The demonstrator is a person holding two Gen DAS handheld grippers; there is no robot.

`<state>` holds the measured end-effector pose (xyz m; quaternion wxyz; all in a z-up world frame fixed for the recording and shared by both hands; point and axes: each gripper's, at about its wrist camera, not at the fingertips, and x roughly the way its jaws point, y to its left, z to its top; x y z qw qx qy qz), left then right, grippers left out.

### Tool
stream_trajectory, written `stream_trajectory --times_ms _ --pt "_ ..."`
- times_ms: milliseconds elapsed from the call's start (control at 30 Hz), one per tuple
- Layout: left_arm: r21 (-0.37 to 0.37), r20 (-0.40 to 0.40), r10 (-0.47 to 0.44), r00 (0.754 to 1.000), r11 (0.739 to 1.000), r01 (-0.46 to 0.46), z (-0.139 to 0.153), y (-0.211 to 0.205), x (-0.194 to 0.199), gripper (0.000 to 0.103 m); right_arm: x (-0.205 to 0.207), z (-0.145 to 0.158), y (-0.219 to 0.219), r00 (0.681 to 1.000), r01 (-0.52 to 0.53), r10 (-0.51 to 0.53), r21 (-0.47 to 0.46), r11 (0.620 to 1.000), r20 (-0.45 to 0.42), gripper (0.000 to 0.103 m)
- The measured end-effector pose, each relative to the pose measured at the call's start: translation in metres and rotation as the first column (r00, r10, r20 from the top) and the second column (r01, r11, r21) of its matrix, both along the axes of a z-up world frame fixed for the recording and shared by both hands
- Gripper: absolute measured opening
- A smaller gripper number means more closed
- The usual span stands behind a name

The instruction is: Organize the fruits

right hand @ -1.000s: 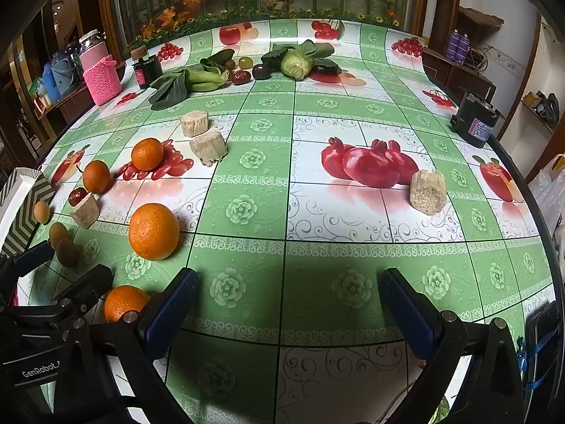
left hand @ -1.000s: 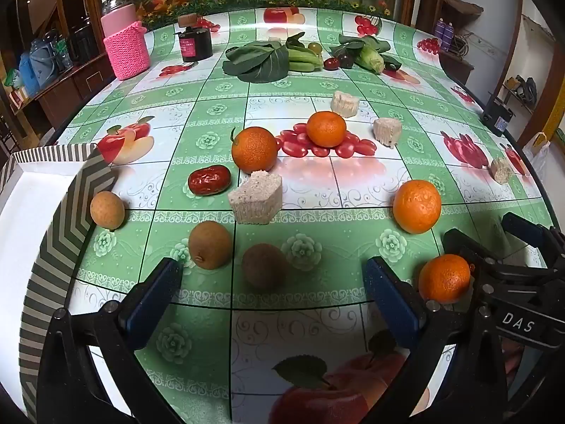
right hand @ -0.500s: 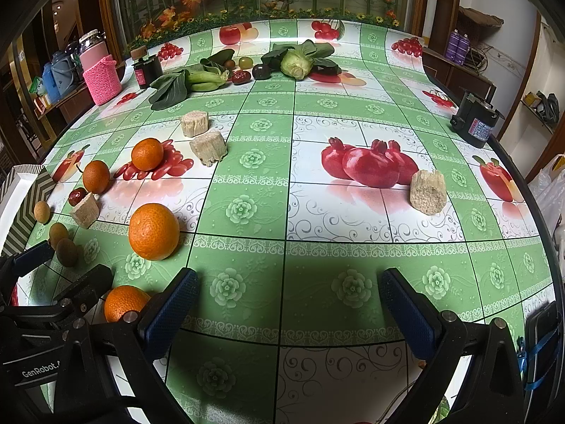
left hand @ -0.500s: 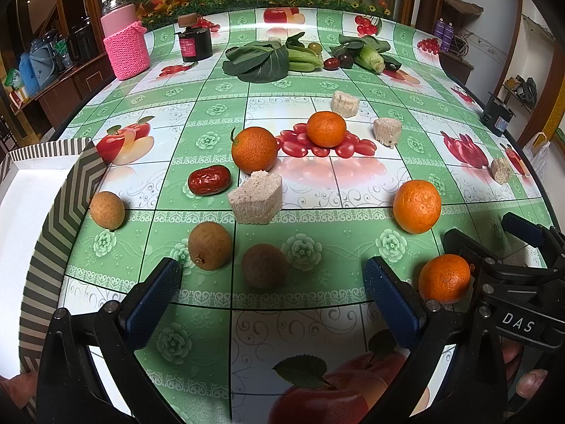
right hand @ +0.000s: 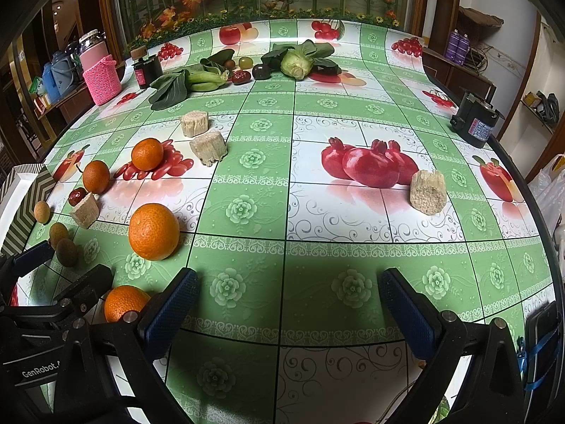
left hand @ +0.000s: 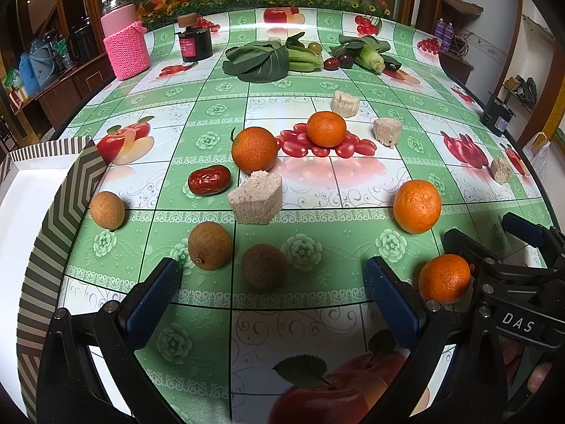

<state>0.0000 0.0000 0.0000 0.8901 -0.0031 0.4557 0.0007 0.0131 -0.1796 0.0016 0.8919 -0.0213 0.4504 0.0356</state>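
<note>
Several oranges lie on the green fruit-print tablecloth: one (left hand: 416, 206) right of centre, one (left hand: 444, 277) by the right gripper, two farther back (left hand: 254, 149) (left hand: 326, 129). Three brown longans (left hand: 209, 250) (left hand: 264, 265) (left hand: 107, 209), a red date (left hand: 209, 184) and a pale sugarcane chunk (left hand: 255, 198) lie nearer. My left gripper (left hand: 270, 298) is open and empty just short of the longans. My right gripper (right hand: 287, 312) is open and empty over bare cloth; an orange (right hand: 153, 226) lies ahead to its left.
A white box with a striped chevron rim (left hand: 53, 212) stands at the left table edge. More sugarcane chunks (right hand: 427, 192) (right hand: 208, 147), leafy greens (left hand: 261, 60), a pink knitted bottle (left hand: 125, 47), a dark jar (left hand: 195, 40) and a black device (right hand: 473, 118) lie farther back.
The striped box at the left has shifted slightly leftward in the left wrist view. Both grippers stay open and almost still.
</note>
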Motion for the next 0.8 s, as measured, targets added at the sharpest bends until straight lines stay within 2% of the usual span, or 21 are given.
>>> stream_trajectory --times_ms 433,567,700,800 --pt "0.003 -0.001 -0.002 1.0 1.0 0.002 0.0 0.0 0.0 0.103 0.0 -0.002 0.003 1.0 0.004 -0.004 0.001 1.0 0.001 0.103" --pt "-0.001 -0.042 -0.027 0.999 1.0 0.027 0.002 0.003 -0.001 0.103 -0.004 0.0 0.006 1.0 -0.01 0.01 -0.016 1.0 -0.008 0.103" --pt "-0.008 -0.033 -0.028 0.999 1.0 0.028 0.009 0.009 -0.009 0.103 -0.017 0.016 0.008 0.998 -0.027 0.029 -0.036 0.999 0.061 0.103" --pt "-0.041 -0.008 -0.04 0.999 0.998 0.04 0.02 0.022 -0.019 0.103 -0.026 0.026 0.01 0.994 -0.065 0.066 -0.019 0.998 0.084 0.103"
